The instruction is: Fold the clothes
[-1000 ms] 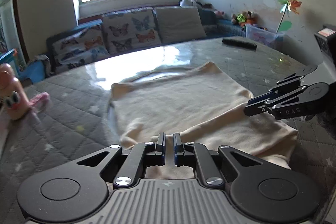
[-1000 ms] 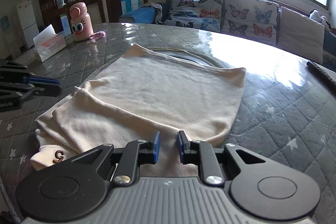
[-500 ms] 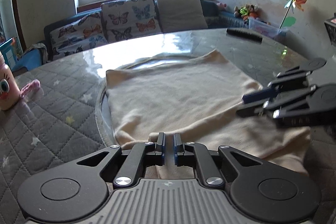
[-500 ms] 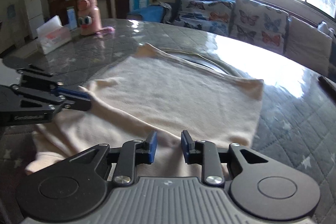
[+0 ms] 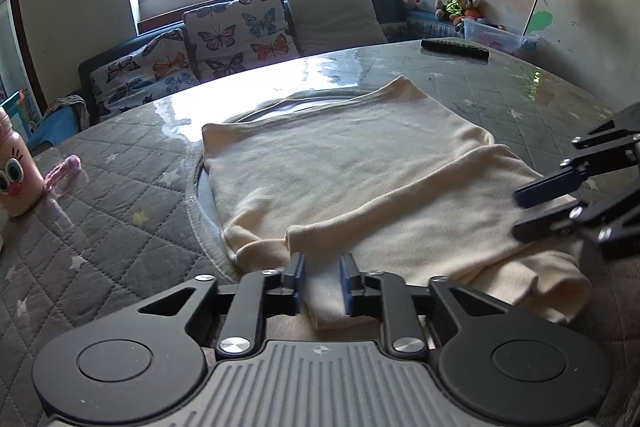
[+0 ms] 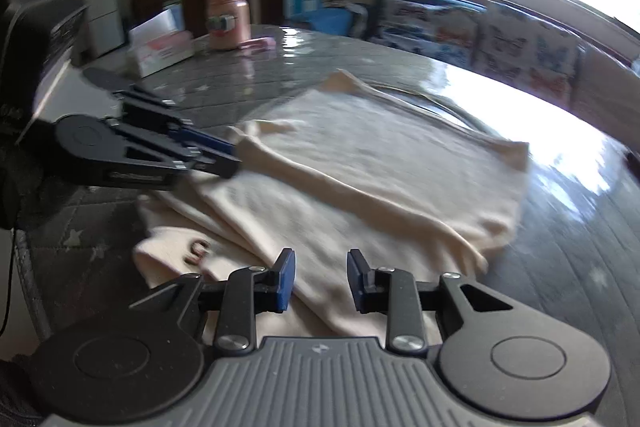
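Cream garment (image 5: 344,179) lay spread flat on quilted grey table (image 5: 120,211), partly over round glass inset. Soft knit, pale, lightly wrinkled. Near edge was folded over far part in long rounded roll running across. Sleeve end (image 5: 532,283) bunched at near corner. Small brown mark (image 6: 198,250) showed on near cuff.

Cream garment (image 5: 352,187): soft matt knit cloth. Table (image 5: 120,211): quilted grey fabric under glossy glass.

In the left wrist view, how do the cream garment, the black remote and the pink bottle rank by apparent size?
Largest to smallest:
1. Cream garment
2. Black remote and pink bottle: unsure, since the bottle is cut off by the frame edge and is nearer to the camera.
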Demonstrator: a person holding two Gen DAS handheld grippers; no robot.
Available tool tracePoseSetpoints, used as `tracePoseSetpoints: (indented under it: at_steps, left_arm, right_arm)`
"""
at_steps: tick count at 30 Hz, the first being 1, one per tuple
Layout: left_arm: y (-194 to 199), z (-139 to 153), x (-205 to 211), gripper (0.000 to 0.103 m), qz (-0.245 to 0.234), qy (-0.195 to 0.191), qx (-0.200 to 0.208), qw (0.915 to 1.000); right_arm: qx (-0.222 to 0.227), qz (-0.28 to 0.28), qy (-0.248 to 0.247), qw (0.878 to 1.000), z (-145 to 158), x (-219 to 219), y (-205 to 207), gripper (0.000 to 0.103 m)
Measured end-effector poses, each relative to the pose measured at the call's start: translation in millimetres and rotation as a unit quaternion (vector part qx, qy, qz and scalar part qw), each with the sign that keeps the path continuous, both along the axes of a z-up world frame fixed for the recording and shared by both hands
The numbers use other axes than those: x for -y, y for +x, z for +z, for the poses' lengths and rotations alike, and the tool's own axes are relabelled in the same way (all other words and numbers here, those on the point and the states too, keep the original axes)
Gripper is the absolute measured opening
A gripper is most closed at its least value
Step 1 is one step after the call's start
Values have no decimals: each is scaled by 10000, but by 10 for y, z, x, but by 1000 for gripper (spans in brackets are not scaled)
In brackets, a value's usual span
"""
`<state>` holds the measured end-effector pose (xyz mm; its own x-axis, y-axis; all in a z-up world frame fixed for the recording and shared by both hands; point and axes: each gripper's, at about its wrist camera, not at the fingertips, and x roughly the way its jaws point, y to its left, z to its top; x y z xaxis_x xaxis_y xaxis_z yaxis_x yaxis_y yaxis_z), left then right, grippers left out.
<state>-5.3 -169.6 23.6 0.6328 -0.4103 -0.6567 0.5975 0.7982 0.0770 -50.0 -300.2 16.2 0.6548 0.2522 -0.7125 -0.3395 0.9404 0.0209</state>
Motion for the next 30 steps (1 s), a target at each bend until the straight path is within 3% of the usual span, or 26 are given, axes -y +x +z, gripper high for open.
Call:
tracePoseSetpoints:
  at_steps: [4, 11, 14, 18, 21, 25, 27, 29, 30]
  left_arm:
    - [-102, 19, -69, 26, -41, 51, 47, 10000]
    - [-472, 131, -252, 41, -434, 316, 363, 9979]
    - [-649, 133, -312, 46, -699, 490, 453, 9953]
    - [-858, 70, -288, 51, -1125, 804, 658, 9882]
    - [-934, -9, -204, 51, -1376, 949, 823, 9825]
    - [-926, -74, -75, 51, -1519, 870, 929, 9802]
    - [-911, -85, -24, 42, -1570, 782, 966, 9798]
    - [-866, -69, 2, 19, -1549, 638, 921, 9816]
    - [-836, -57, 11, 15, -1513, 565, 897, 9828]
  right_arm:
    - [-111, -258, 114, 9995, -33, 176, -149, 28]
    - [42, -338, 103, 9994, 76, 253, -254, 30]
    - [-195, -400, 135, 9989, -36, 297, -226, 31]
    - [-147, -287, 80, 9994, 22, 307, -321, 37]
    - [-79, -125, -203, 9997, 50, 279, -398, 38]
    - [-2, 120, -503, 9987, 58, 219, -488, 47]
    - [53, 271, -662, 9974, 54, 174, -523, 50]
    - [126, 434, -798, 9958, 47, 129, -558, 53]
    - [155, 513, -847, 9950, 43, 108, -570, 55]
